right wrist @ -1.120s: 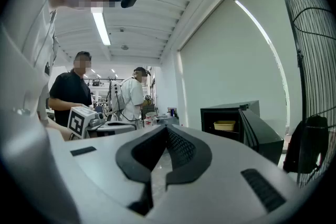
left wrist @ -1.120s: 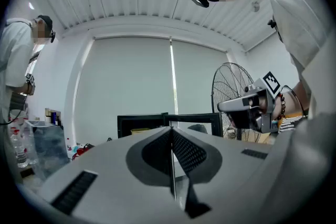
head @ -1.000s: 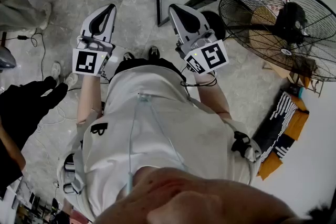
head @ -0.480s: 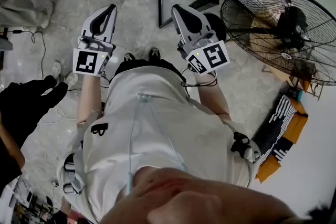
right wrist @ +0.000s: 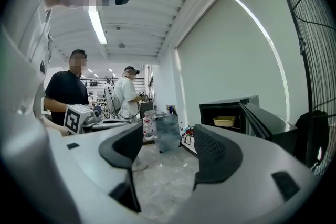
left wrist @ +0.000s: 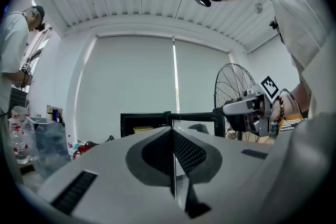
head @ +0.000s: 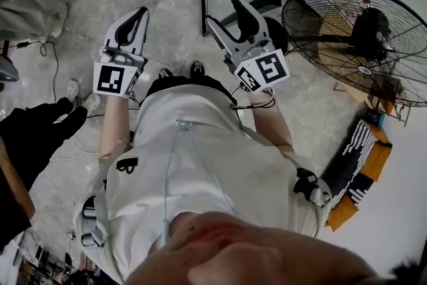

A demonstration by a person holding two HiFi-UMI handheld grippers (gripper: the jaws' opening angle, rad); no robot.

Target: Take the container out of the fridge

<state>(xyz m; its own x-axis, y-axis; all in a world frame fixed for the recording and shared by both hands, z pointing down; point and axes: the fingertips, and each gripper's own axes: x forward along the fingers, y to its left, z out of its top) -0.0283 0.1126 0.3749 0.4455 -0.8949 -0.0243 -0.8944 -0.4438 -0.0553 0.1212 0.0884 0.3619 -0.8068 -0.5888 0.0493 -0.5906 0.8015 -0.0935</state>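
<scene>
The small black fridge (right wrist: 229,108) stands on the grey concrete floor (head: 167,7) ahead of the person, its door (right wrist: 264,124) swung open towards them on the right side. The task's thing, a shallow pale-yellow container (right wrist: 224,121), sits on a shelf inside the dark compartment, well apart from both grippers and untouched.

The right gripper (head: 225,13) has its jaws opening, standing wide with nothing between them but floor and distant clutter. In the right gripper view the container lies ahead and off to the right of the gap, beyond the right jaw, with the open door running just to the right of it. The left gripper (head: 141,11) has its jaws pressed together and holds nothing. From its view the container shows just left of the closed jaw line, far off.

The right gripper looks the nearer of the two and the one made ready. The container seems to present its long side to the opening, so the reach likely calls for swinging right and going straight in, keeping left of the door.
</scene>
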